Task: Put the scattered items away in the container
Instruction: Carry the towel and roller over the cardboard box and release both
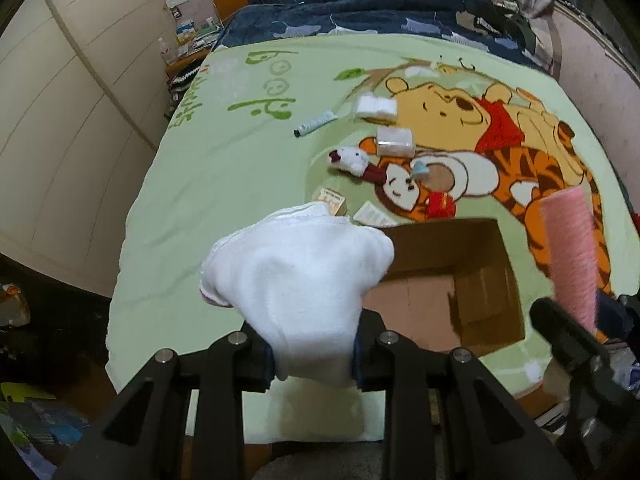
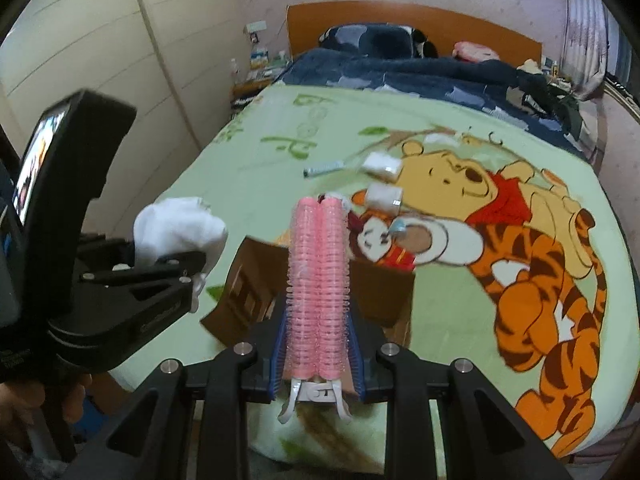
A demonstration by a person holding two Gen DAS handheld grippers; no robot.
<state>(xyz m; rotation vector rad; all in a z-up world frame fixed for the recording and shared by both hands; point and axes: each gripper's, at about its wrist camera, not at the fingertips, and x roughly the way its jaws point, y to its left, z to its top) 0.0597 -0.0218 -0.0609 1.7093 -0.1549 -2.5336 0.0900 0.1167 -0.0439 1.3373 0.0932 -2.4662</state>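
Holding a white sock (image 1: 296,280), the left jaws are shut; right jaws squeeze pink curlers (image 2: 319,284) above the box (image 2: 384,292).

Box (image 1: 476,248) on bed (image 1: 192,184) w/ tube (image 1: 315,123) behind, well apart.

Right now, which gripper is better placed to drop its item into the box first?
Probably the right gripper: its pink hair roller looks lined up over the cardboard box, while the left gripper holds the white cloth beside it.

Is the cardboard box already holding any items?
No. In the left wrist view the cardboard box shows only its bare brown floor and folded flaps.
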